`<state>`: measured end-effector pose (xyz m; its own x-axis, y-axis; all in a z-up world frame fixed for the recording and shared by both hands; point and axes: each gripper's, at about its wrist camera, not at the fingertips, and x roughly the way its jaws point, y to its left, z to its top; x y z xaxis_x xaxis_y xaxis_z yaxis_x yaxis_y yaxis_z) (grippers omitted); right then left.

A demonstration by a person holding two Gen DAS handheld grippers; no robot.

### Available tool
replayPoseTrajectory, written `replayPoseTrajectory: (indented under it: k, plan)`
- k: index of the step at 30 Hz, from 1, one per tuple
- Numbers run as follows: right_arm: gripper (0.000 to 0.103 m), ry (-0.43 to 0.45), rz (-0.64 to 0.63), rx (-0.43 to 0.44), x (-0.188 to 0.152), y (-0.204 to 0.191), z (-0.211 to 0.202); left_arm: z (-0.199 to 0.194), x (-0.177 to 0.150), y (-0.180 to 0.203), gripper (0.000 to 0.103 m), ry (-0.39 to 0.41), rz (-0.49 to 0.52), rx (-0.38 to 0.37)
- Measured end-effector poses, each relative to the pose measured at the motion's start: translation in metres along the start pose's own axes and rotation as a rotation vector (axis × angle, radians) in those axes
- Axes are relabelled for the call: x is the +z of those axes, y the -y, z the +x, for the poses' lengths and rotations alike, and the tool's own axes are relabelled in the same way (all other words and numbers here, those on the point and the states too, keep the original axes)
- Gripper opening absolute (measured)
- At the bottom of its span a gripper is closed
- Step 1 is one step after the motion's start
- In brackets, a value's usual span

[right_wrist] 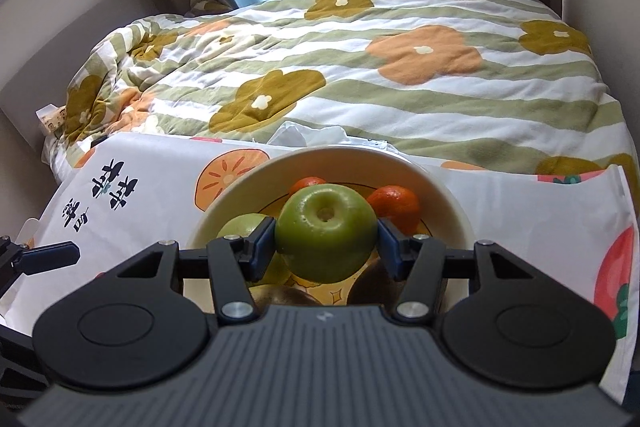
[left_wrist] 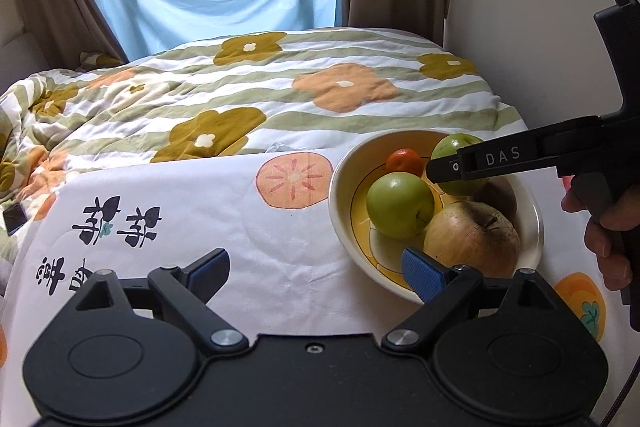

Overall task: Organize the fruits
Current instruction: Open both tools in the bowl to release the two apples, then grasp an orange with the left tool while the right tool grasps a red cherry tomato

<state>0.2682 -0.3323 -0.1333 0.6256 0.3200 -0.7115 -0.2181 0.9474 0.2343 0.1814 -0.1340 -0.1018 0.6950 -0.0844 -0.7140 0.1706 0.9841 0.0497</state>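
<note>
Glossy round green apple (right_wrist: 326, 233) sits pinched between the right gripper (right_wrist: 326, 241)'s blue ribbed pads above a cream ceramic bowl (right_wrist: 448, 203); the left gripper (left_wrist: 316, 269), spread wide, holds nothing.

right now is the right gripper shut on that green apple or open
Shut on it: in the right wrist view both blue pads of the right gripper press the sides of the green apple over the bowl.

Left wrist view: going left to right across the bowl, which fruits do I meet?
Loose green apple → small orange mandarin → green apple clamped in the right tool. The big tan-brown apple overlaps these columns, so it is left out.
</note>
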Motion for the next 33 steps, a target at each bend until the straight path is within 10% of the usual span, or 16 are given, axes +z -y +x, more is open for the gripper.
replayPoseTrajectory:
  k: [6,33]
  plan:
    - [0.103,0.07,-0.027,-0.016,-0.001,-0.006,-0.012,-0.003,-0.004,-0.001,0.095,-0.007,-0.019,0.026]
    - [0.103,0.157,0.041,-0.107,-0.032,-0.077,-0.124,-0.126,-0.023,-0.056,0.099,0.145,-0.054,0.025]
